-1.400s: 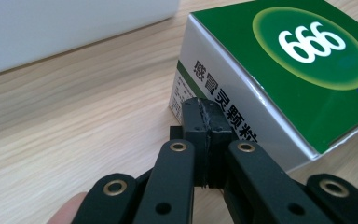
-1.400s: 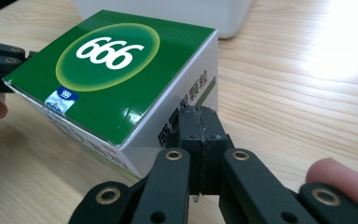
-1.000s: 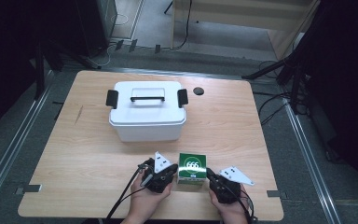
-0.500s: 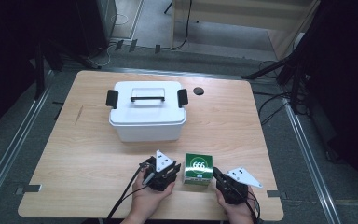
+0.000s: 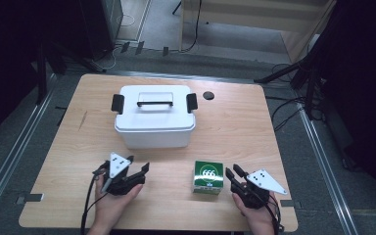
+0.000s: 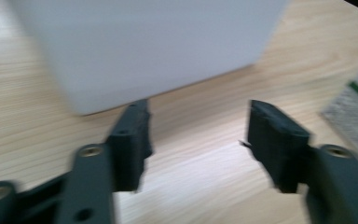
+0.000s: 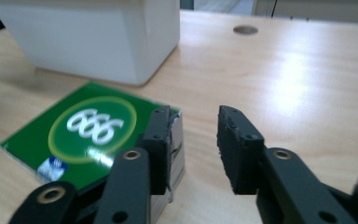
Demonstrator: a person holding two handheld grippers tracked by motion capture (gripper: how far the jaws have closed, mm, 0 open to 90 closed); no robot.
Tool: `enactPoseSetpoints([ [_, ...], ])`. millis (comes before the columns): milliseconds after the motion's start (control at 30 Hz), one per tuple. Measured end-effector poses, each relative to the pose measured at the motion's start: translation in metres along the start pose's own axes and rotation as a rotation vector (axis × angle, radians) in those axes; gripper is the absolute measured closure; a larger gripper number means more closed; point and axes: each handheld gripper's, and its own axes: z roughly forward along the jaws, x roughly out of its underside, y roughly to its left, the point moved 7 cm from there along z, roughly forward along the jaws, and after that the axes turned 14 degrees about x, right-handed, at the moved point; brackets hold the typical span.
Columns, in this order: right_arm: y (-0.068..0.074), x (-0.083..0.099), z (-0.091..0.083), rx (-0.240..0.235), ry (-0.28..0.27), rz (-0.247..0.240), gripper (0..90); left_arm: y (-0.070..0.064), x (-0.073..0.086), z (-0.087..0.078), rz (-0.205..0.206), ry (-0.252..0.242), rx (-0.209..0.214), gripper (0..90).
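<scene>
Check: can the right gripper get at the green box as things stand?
Probably yes. The right gripper sits just right of the green box, jaws open, with bare table around. In the right gripper view one jaw is already beside the box's edge.

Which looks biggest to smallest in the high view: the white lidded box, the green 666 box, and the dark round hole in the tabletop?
1. white lidded box, clearly the largest.
2. green 666 box, far smaller, though it sits nearer the camera.
3. dark round hole, the smallest.
</scene>
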Motion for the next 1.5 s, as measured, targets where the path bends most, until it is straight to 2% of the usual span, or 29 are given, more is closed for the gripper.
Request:
enactPoseSetpoints([
  [33,0.000,0.000,0.000,0.000,0.000,0.000,62.2,0.000,0.000,0.000,0.000,0.000,0.000,29.2],
  [67,-0.004,-0.007,0.002,0.017,-0.033,-0.002,61.1,0.014,0.001,-0.012,-0.014,-0.020,-0.001,26.7],
  [133,-0.008,-0.013,0.003,0.044,-0.066,-0.027,57.2,0.028,0.002,-0.024,-0.016,-0.023,-0.017,19.9],
  [167,-0.010,-0.015,0.003,0.054,-0.077,-0.035,56.3,0.028,0.002,-0.024,-0.016,-0.023,-0.017,16.5],
  [200,-0.012,-0.017,0.003,0.060,-0.088,-0.043,55.3,0.044,0.004,-0.036,-0.012,-0.031,-0.035,13.9],
  [233,-0.014,-0.019,0.003,0.063,-0.093,-0.049,55.6,0.051,0.004,-0.043,-0.017,-0.046,-0.051,12.4],
  [267,-0.016,-0.019,0.002,0.070,-0.065,-0.051,58.4,0.051,0.004,-0.043,-0.017,-0.046,-0.051,11.2],
  [300,-0.018,-0.018,0.002,0.070,-0.024,-0.061,58.4,0.068,0.004,-0.056,-0.032,-0.079,-0.064,10.7],
  [333,-0.020,-0.018,0.001,0.065,-0.004,-0.067,56.8,0.075,0.003,-0.061,-0.049,-0.105,-0.076,10.0],
  [367,-0.020,-0.018,0.001,0.065,-0.004,-0.067,56.8,0.075,0.003,-0.061,-0.049,-0.105,-0.076,9.9],
  [400,-0.023,-0.018,0.000,0.055,-0.008,-0.073,53.6,0.089,0.003,-0.067,-0.069,-0.137,-0.100,9.5],
  [467,-0.026,-0.020,0.003,0.059,-0.003,-0.055,45.2,0.099,0.007,-0.067,-0.081,-0.141,-0.121,7.9],
  [567,-0.029,-0.024,0.007,0.087,0.004,-0.042,32.2,0.104,0.016,-0.063,-0.102,-0.124,-0.111,2.2],
  [633,-0.029,-0.028,0.009,0.100,-0.002,-0.041,27.2,0.105,0.022,-0.058,-0.093,-0.099,-0.126,2.2],
  [667,-0.029,-0.030,0.010,0.101,-0.009,-0.045,23.6,0.105,0.024,-0.056,-0.095,-0.092,-0.119,2.2],
  [700,-0.028,-0.033,0.010,0.092,-0.016,-0.046,20.1,0.104,0.025,-0.055,-0.098,-0.090,-0.111,2.2],
  [800,-0.025,-0.039,0.012,0.041,-0.032,-0.045,13.9,0.109,0.029,-0.054,-0.107,-0.076,-0.135,2.2],
  [1000,-0.026,-0.047,0.020,0.007,-0.005,-0.048,12.4,0.115,0.032,-0.062,-0.084,-0.067,-0.168,2.3],
  [1033,-0.027,-0.050,0.023,0.019,-0.001,-0.056,12.4,0.119,0.034,-0.065,-0.088,-0.056,-0.184,2.3],
  [1167,-0.026,-0.055,0.027,0.019,0.000,-0.057,12.4,0.126,0.035,-0.066,-0.105,-0.056,-0.206,2.3],
  [1333,-0.021,-0.061,0.031,0.017,0.006,-0.088,12.6,0.132,0.035,-0.068,-0.113,-0.057,-0.225,2.4],
  [1400,-0.017,-0.066,0.032,0.005,0.008,-0.117,12.9,0.134,0.035,-0.068,-0.099,-0.043,-0.246,2.4],
  [1433,-0.017,-0.066,0.032,0.005,0.008,-0.117,12.9,0.134,0.035,-0.068,-0.099,-0.043,-0.246,2.4],
  [1500,-0.014,-0.074,0.034,-0.008,0.010,-0.151,13.7,0.135,0.036,-0.067,-0.105,-0.043,-0.248,2.4],
])
